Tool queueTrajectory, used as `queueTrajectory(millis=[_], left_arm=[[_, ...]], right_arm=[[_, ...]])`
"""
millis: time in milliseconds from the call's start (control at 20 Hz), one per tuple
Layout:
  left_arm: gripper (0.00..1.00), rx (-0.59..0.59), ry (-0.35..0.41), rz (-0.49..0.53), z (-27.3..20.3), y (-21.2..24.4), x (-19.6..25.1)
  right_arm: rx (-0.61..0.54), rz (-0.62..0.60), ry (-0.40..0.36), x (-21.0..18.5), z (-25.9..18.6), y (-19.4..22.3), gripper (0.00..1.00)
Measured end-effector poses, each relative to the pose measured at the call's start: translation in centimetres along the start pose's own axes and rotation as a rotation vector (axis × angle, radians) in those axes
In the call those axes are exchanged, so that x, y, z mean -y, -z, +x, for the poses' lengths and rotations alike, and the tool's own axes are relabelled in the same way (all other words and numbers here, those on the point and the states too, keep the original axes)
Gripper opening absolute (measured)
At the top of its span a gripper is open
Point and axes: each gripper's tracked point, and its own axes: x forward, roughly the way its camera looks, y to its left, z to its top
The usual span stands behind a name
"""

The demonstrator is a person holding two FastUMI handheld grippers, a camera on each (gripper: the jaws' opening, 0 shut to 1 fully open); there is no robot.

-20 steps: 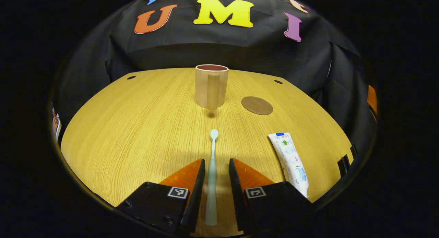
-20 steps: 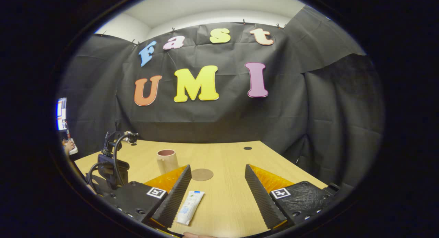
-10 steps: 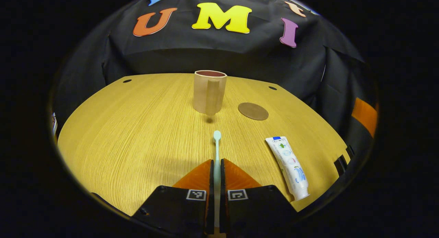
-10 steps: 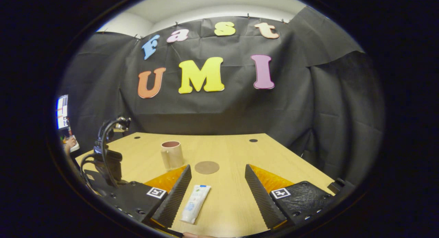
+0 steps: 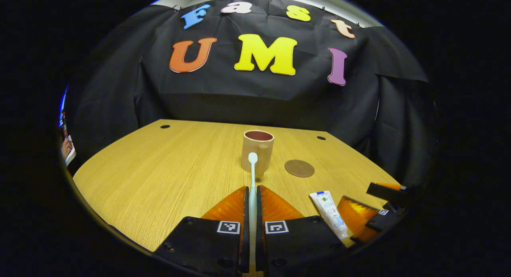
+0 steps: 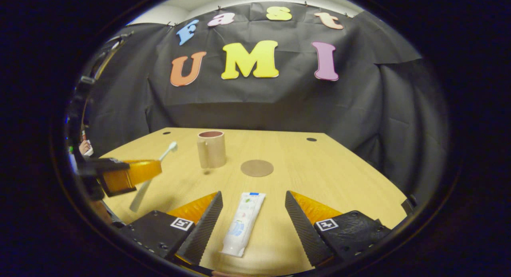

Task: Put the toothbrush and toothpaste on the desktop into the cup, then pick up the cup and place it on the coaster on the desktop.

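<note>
Toothbrush [image 5: 252, 177] clamped between both fingers of the left gripper [image 5: 252, 197], jaws pressed tight on the handle, brush head pointing forward and up toward the cup [image 5: 258, 152]. In the right gripper view the same toothbrush [image 6: 153, 171] is lifted off the desk [image 6: 319, 177], tilted, head up and toward the cup [image 6: 211, 149], tail end low; the left gripper [image 6: 131, 174] grips it around mid-handle. Cup stands upright on the desk, handle facing the left camera, dark inside. Coaster [image 5: 299, 168] lies flat just right of the cup in the left gripper view, apart from it; in the right gripper view the coaster [image 6: 257, 168] sits right of and a bit nearer than the cup. Toothpaste [image 6: 242, 223] lies flat on the desk between the spread fingers of the right gripper [image 6: 252, 221], jaws wide open, neither finger touching the tube; blue-banded crimped end points away from the camera, cap end toward it. In the left gripper view the toothpaste [image 5: 329, 213] lies at lower right, with the right gripper [image 5: 369, 209] just beside it, one finger close along the tube, contact cannot be told. Person's hand [image 6: 84, 147] at far left edge, small and blurry.
</note>
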Motion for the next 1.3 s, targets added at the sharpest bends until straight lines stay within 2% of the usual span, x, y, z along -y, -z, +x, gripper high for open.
queueTrajectory(millis=[150,400,550,650,800,1050,1300], left_arm=[[0.08,0.071,0.003,0.019,-1.4,-2.1,0.4],[0.08,0.192,-0.002,0.060,-3.3,-5.3,0.9],[0.08,0.221,0.005,0.069,-4.0,-6.0,1.3],[0.08,0.223,0.005,0.067,-4.1,-6.1,1.3],[0.08,0.197,0.012,0.045,-3.9,-5.8,1.6],[0.08,0.182,-0.002,0.036,-3.4,-5.9,0.9],[0.08,0.186,0.000,0.011,-2.1,-7.6,0.7]], right_arm=[[-0.074,0.017,-0.005,-0.6,1.1,2.0,0.97],[-0.153,0.041,-0.005,-0.9,1.9,4.1,0.89],[-0.196,0.065,-0.008,-0.9,2.0,4.9,0.63],[-0.201,0.066,-0.014,-1.0,2.0,4.9,0.63],[-0.205,0.071,-0.011,-1.0,2.2,4.8,0.39],[-0.187,0.079,-0.051,-1.2,2.4,3.8,0.30],[-0.049,0.063,-0.094,-2.0,1.9,-0.7,0.30]])
